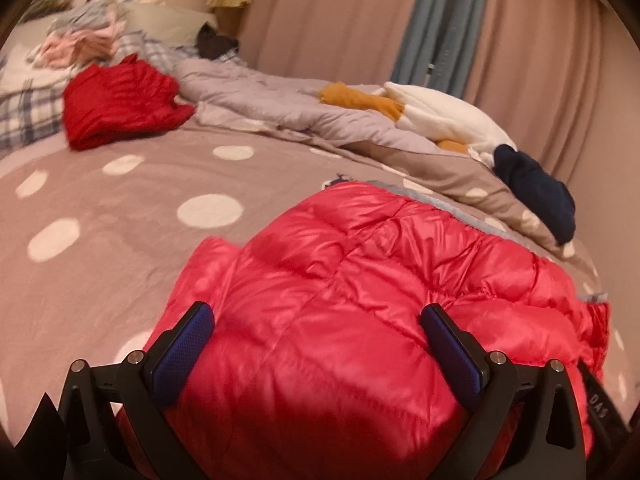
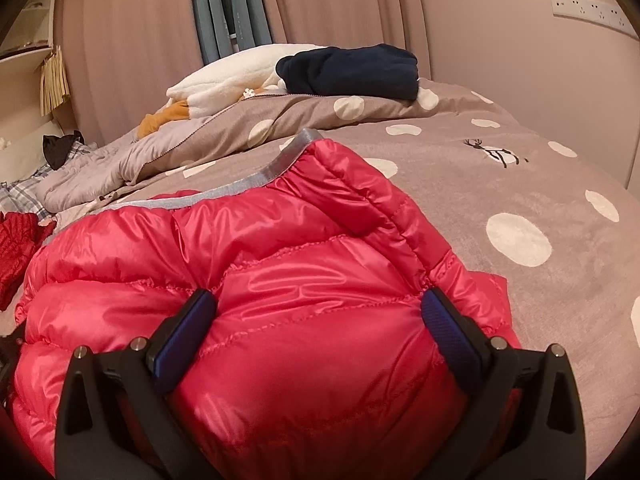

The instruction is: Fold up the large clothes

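The red puffer jacket [image 1: 340, 300] fills the lower centre of both views on the dotted bedspread [image 1: 100, 240], looking light, puffy and slippery; the left gripper [image 1: 316, 316] and right gripper [image 2: 320, 304], fingers spread over it, would likely hold best at stitched seams or the hem.

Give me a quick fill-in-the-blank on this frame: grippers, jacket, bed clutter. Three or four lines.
1. Both the left gripper and the right gripper have their jaws ____ around the puffy red jacket.
2. The bedspread is brown with white ____.
3. The folded garment on top of the rumpled duvet is dark ____.
4. The jacket's far edge has a ____ trim.

Missing words: open; dots; blue; grey
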The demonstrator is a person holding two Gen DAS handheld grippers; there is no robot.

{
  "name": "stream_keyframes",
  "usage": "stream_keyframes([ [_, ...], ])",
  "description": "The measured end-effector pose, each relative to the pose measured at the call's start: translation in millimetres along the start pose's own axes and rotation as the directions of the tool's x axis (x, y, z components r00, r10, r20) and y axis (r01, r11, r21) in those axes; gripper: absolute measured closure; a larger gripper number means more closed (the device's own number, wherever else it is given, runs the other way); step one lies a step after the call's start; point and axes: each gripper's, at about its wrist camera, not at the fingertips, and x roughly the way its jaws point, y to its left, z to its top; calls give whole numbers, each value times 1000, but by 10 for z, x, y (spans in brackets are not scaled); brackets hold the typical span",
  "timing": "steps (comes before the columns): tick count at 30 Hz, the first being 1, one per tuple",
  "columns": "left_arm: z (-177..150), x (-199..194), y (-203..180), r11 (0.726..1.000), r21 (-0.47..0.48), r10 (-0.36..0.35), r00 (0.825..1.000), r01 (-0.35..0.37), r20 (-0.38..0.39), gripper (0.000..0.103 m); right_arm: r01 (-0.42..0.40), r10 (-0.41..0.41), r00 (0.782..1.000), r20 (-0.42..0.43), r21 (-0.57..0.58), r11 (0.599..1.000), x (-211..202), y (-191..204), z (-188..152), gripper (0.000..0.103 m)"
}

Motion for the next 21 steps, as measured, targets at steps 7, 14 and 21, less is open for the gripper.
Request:
stream_keyframes([
  [7,-67,-318,157,998,70,-1,1000,-1,28,1,-52,52,999,-7,-7,999,-194,-47,-21,0],
  [14,-51,-500,743,977,-158,136,990,-141,-39,1,-144,147,988,50,-63,988,-645,46,7,0],
  [21,-280,-371,1123,911,-412,-113,972,19,-206,1,-240,254,966,49,-195,951,-946,417,11,0],
])
